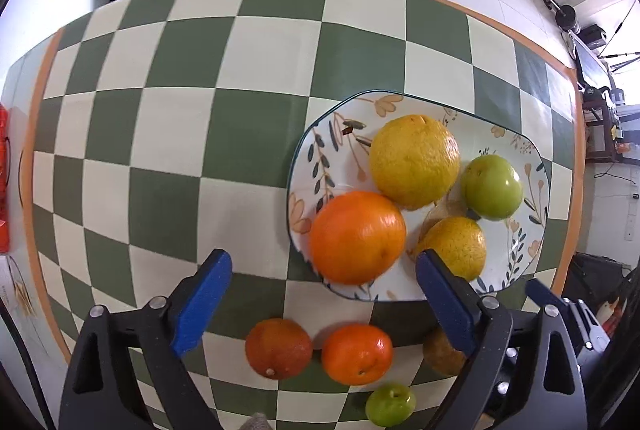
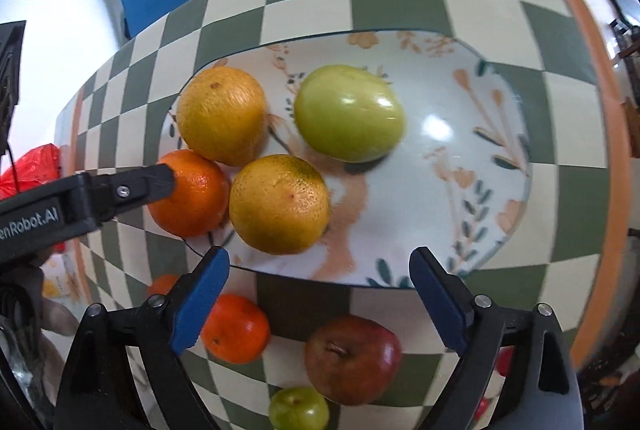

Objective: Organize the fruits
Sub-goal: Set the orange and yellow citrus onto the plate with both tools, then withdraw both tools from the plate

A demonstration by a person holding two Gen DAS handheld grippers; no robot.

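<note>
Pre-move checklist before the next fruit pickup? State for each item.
1. Left hand-held gripper empty, jaws apart: ok.
2. Right hand-held gripper empty, jaws apart: ok.
3. Free space on the plate for another fruit: ok, its right half is bare.
4. Loose fruit off the plate near the grippers: ok, red apple, small orange and small green fruit lie on the checkered cloth.
5. Fruit on the plate settled: cannot tell; the green apple looks blurred.
6. Grippers apart from each other: cannot tell; the left one's arm crosses the big orange in the right wrist view.
</note>
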